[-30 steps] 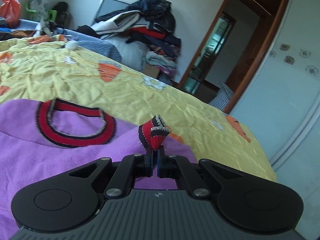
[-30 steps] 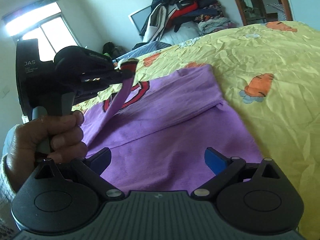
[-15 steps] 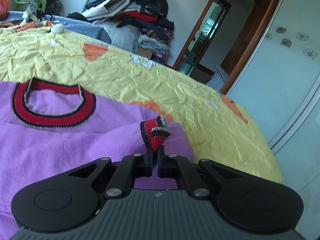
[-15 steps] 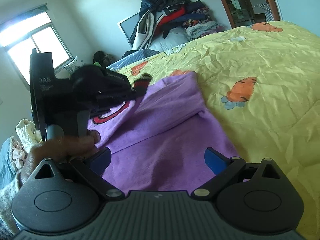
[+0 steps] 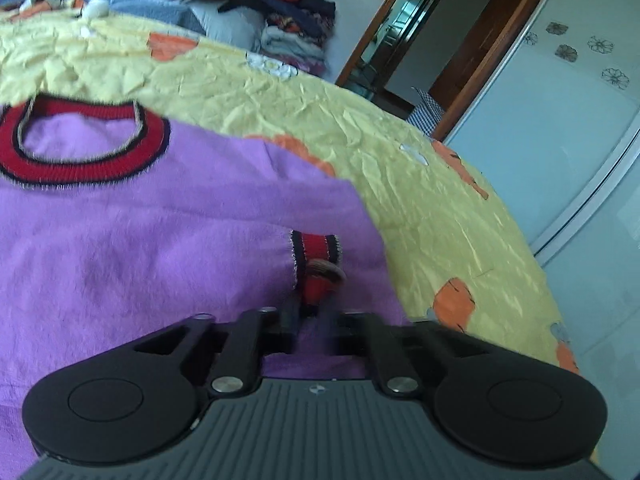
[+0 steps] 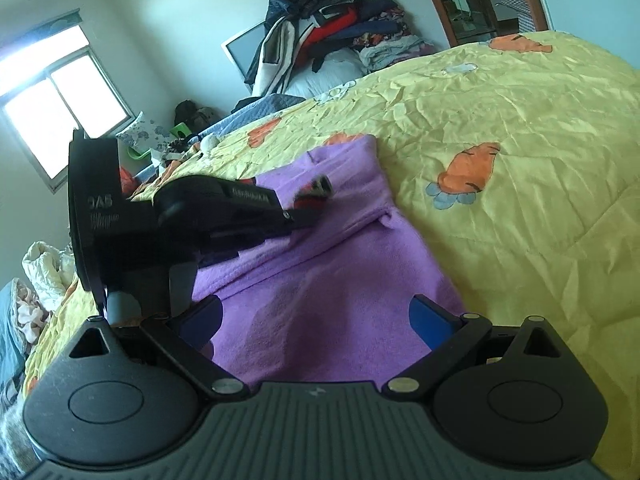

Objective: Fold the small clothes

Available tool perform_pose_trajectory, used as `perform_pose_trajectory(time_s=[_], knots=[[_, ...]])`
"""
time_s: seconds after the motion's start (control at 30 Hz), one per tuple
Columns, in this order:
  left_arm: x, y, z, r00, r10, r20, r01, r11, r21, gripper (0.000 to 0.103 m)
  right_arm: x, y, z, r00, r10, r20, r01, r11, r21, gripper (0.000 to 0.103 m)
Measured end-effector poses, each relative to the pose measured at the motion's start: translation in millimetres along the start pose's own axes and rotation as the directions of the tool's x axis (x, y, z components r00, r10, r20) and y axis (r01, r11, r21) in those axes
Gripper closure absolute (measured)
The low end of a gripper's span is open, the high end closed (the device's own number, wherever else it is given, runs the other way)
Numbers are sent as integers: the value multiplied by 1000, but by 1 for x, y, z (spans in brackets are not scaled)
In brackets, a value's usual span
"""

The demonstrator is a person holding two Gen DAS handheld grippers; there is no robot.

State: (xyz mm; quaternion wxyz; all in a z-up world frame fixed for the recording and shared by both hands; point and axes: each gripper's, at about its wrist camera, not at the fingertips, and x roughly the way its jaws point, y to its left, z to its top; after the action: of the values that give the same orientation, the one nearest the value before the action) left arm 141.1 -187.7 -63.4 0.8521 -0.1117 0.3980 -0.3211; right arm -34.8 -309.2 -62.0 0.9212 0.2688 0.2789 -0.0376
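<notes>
A small purple sweater (image 5: 140, 240) with a red and black collar (image 5: 80, 160) lies on the yellow bedspread (image 5: 400, 184). Its sleeve is folded across the body, and the red striped cuff (image 5: 316, 256) rests on the purple cloth. My left gripper (image 5: 314, 320) sits low just behind the cuff with its jaws parted a little; the cuff end lies between the blurred tips. It also shows in the right wrist view (image 6: 296, 216). My right gripper (image 6: 316, 320) is open and empty over the sweater's lower part (image 6: 320, 300).
A pile of clothes (image 6: 320, 28) is heaped at the head of the bed. A window (image 6: 60, 100) is at left. A doorway (image 5: 404, 32) and a pale wardrobe door (image 5: 580, 128) stand to the right of the bed.
My left gripper carried the cuff down and across onto the sweater's body, then its jaws parted. The right gripper stayed open, drifting slightly.
</notes>
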Motion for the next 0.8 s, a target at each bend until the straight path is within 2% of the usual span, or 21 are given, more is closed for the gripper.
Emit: perform_pose_trajectory(time_s=[0.07,0.2,0.27,0.4,0.47,0.53,0.6,0.63,0.7,0.73,0.77,0.8], knots=[[-17,13,2,999,-34,30,36,998,-59,37,1,0,6,1000,3,6,-3,1000,0,2],[-79,52,14,991,-33,129,48,993,-110,22,11,1,30,999,4,49,-1,999,-46,2],[-112,81,22,985,22,168,1,991,-132,13,25,0,45,997,50,66,-46,996,-73,2],[-159,147,38,962,185,199,-152,973,-174,10,75,0,72,993,114,-10,-114,988,-101,4],[-170,181,46,954,248,166,-212,955,-208,9,99,2,80,992,122,-37,-125,986,-114,18],[-176,208,48,940,303,160,-265,939,-219,9,119,4,87,991,113,-71,-121,985,-121,25],[-169,225,47,930,349,111,-324,926,-194,11,140,5,89,987,99,-123,-117,982,-148,57],[-164,229,45,914,396,86,-377,909,-181,11,149,6,89,985,80,-155,-106,980,-169,99],[-149,233,39,873,487,33,-480,869,-119,14,151,15,89,991,8,-130,-42,964,-262,98],[-147,236,34,860,510,28,-505,857,-102,13,152,18,91,994,-41,-103,8,954,-300,98],[-147,235,29,853,519,56,-515,854,-66,7,156,20,92,993,-79,-86,47,943,-329,98],[-144,232,26,844,533,58,-532,846,-36,6,160,21,94,990,-110,-88,72,933,-353,98]])
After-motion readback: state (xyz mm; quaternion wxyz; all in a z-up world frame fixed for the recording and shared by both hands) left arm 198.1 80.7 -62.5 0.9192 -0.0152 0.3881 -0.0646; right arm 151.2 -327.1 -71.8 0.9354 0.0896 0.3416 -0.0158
